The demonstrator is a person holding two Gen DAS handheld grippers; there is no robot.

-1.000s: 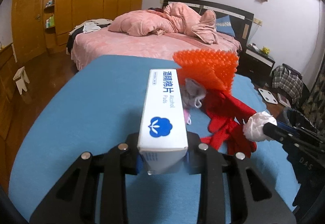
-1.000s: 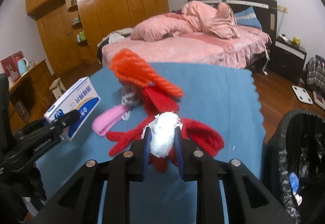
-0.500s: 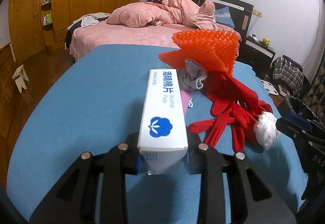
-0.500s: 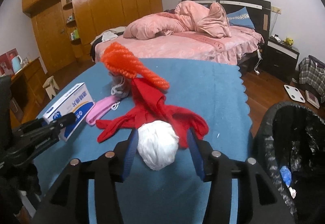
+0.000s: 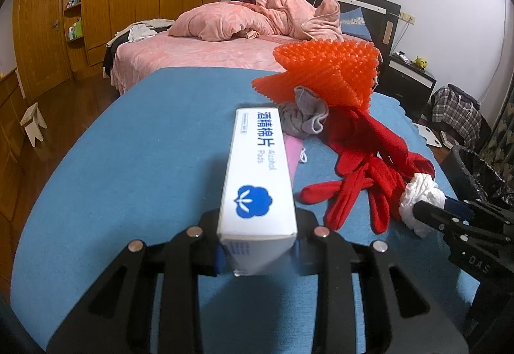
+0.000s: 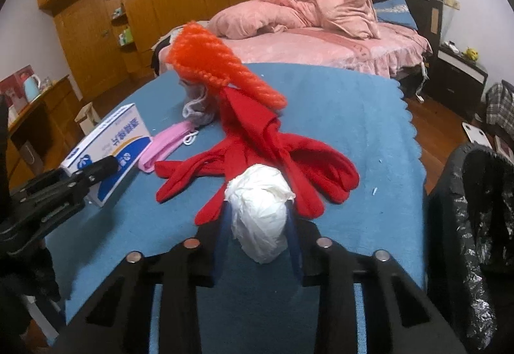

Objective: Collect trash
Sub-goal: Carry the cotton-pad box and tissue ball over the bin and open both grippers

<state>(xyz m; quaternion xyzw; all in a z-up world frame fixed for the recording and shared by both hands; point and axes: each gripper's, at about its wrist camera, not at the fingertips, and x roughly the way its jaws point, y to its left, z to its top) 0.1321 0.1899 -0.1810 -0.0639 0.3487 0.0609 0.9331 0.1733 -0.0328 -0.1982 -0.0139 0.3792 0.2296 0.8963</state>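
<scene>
My left gripper (image 5: 257, 253) has its jaws clamped on the alcohol-pad box (image 5: 258, 180). My right gripper (image 6: 258, 225) has its jaws closing, pads against the white paper wad (image 6: 260, 209), above the blue table (image 6: 353, 116).

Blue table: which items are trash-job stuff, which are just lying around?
Job:
- white paper wad, right gripper closing on it
- alcohol pad box, clamped in left gripper
- black-lined bin

Lying about:
- red gloves
- orange spiky mat
- grey sock
- pink mask

Black fingers (image 5: 205, 245) with silver screws, blue pads.
</scene>
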